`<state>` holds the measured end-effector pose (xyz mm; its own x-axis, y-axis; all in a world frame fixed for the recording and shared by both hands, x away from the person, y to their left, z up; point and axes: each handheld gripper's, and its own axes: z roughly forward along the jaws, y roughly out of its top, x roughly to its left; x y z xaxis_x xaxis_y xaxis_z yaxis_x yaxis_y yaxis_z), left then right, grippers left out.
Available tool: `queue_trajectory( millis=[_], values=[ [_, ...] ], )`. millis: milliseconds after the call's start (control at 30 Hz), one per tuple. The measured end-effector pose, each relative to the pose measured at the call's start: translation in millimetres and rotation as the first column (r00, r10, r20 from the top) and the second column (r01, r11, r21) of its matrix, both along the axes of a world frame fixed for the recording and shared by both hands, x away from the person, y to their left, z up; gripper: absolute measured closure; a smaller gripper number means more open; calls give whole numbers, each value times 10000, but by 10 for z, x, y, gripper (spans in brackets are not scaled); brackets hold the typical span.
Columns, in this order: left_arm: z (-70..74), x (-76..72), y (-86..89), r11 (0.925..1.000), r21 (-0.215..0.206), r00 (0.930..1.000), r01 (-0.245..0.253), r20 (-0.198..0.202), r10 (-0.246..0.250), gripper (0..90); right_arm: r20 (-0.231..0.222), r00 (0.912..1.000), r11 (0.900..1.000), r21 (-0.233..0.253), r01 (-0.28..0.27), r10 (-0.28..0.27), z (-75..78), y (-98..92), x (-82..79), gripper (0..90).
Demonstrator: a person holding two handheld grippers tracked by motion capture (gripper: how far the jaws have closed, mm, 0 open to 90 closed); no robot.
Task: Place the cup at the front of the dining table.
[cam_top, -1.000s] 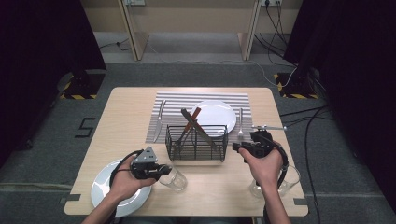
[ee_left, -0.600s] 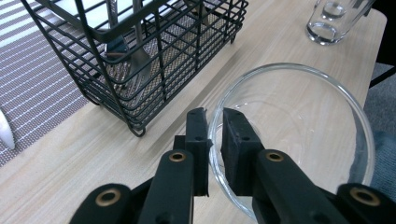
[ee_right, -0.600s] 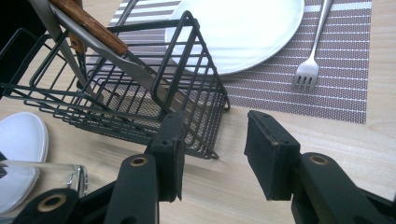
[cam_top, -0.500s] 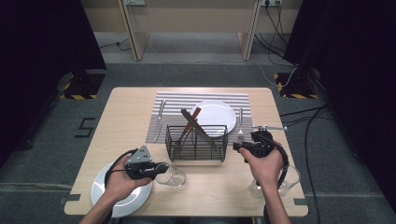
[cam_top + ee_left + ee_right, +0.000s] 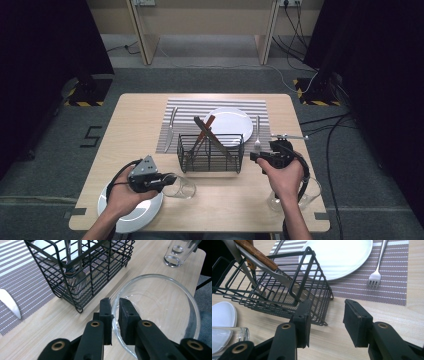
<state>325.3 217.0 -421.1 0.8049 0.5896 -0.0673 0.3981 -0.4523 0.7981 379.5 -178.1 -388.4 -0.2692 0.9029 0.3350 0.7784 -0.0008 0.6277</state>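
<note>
Pinching the rim of a clear glass (image 5: 180, 185) lying on its side near the desk's (image 5: 140, 120) near-left edge, the left hand-held gripper (image 5: 161, 180) grips one wall. Right of it, the right hand-held gripper (image 5: 256, 157) hovers spread beside the black wire basket (image 5: 210, 152), with a white plate (image 5: 231, 123) farther off.

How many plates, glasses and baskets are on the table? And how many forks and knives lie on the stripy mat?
Plates: 2, plate on the mat, plate under the left hand
Glasses: 2, gripped glass, far glass
Baskets: 1, wire basket
Forks: 1, fork
Knives: 1, knife
Total: 7
</note>
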Motion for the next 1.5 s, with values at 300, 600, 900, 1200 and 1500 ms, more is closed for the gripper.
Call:
queue_trajectory(
  millis=[300, 600, 900, 1200, 1500],
  values=[
    [22, -15, 59, 9999, -27, 9998, -169, 110, 170, 809, 50, 10000, 10000, 21, 55, -55, -3, -10, 4, 568],
    [47, -19, 103, 9995, 53, 9993, -315, 199, 314, 810, 160, 9998, 9999, 25, 144, -145, 17, -23, -4, 570],
    [77, -16, 148, 9993, 95, 9989, -374, 290, 372, 810, 259, 9994, 9997, 52, 228, -229, 28, -37, -6, 572],
    [94, -8, 195, 9988, 95, 9982, -481, 367, 477, 810, 298, 9991, 9995, 75, 312, -314, 35, -47, -10, 573],
    [111, 6, 255, 9979, 109, 9972, -633, 400, 628, 810, 345, 9989, 9994, 64, 330, -332, 33, -51, -8, 574]
  ],
)
